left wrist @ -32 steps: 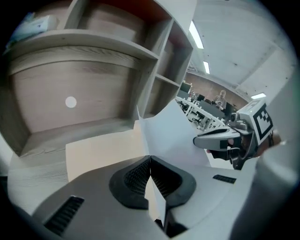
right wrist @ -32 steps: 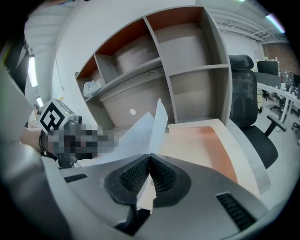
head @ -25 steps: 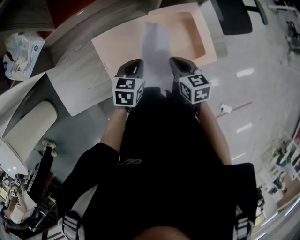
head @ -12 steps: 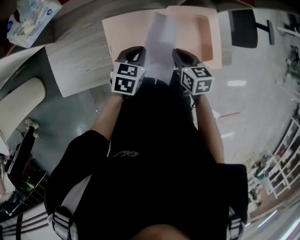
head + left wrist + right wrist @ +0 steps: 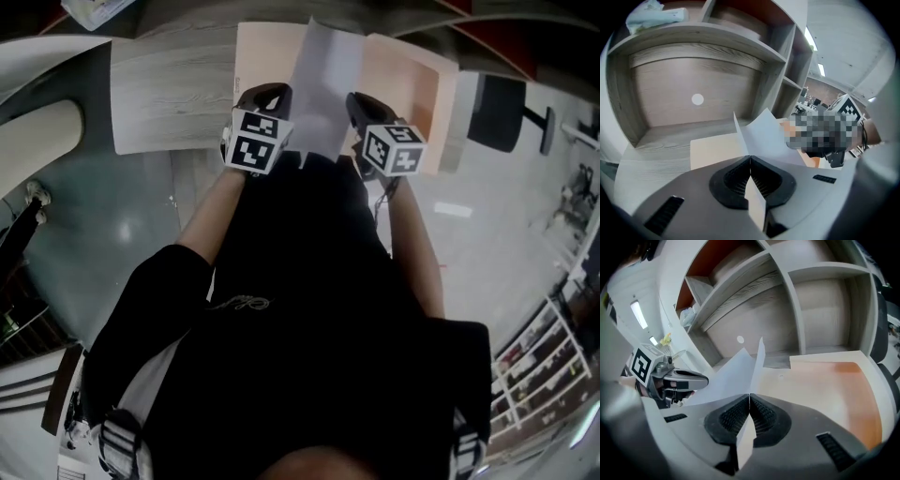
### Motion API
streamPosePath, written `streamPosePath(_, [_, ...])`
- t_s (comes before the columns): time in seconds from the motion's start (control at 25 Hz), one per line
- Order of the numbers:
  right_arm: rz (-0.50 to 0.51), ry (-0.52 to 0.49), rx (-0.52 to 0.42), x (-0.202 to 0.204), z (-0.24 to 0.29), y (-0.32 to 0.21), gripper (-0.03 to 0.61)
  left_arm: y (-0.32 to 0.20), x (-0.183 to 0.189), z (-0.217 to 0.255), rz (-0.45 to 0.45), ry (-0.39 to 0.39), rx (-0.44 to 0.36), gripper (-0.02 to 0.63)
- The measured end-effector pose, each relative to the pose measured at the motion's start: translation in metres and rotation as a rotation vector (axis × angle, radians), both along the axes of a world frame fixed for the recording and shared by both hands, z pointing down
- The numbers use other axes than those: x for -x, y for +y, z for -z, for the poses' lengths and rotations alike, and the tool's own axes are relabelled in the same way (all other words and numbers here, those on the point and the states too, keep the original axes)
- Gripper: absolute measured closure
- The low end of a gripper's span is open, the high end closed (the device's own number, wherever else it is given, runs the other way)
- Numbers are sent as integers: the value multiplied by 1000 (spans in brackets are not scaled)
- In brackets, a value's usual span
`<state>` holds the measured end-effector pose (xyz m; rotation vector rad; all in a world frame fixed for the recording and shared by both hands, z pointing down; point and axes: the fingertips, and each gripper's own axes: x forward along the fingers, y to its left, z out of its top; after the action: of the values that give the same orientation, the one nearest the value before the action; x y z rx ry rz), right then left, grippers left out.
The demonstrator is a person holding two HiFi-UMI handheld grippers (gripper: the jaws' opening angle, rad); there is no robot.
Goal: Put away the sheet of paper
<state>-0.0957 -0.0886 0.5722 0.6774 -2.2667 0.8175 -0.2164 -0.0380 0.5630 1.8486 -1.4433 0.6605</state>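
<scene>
We have the head view high above, looking steeply down onto the desk (image 5: 169,94); both gripper views sit low, close behind their jaws, facing the shelf unit (image 5: 693,70); all share the sheet of paper (image 5: 323,75)

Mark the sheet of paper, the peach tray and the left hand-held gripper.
sheet of paper (image 5: 328,82), head view, middle of the white sheet.
peach tray (image 5: 417,94), head view, bare right part of its floor.
left hand-held gripper (image 5: 750,157), left gripper view, where its shut tips meet on the sheet.
</scene>
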Motion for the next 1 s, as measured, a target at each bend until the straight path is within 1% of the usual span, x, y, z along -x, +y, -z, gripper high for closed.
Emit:
streamPosePath(0.2, [10, -19, 70, -3, -19, -9, 560, 3, -2, -8, 63, 11, 13, 568])
streamPosePath(0.36, [42, 5, 79, -9, -33, -11, 560, 4, -5, -13, 114, 18, 24, 568])
streamPosePath(0.72, [63, 52, 113, -13, -59, -13, 560, 3, -9, -28, 131, 19, 45, 568])
streamPosePath(1.0, [38, 82, 152, -18, -72, -17, 558, 5, -10, -35, 145, 31, 68, 568])
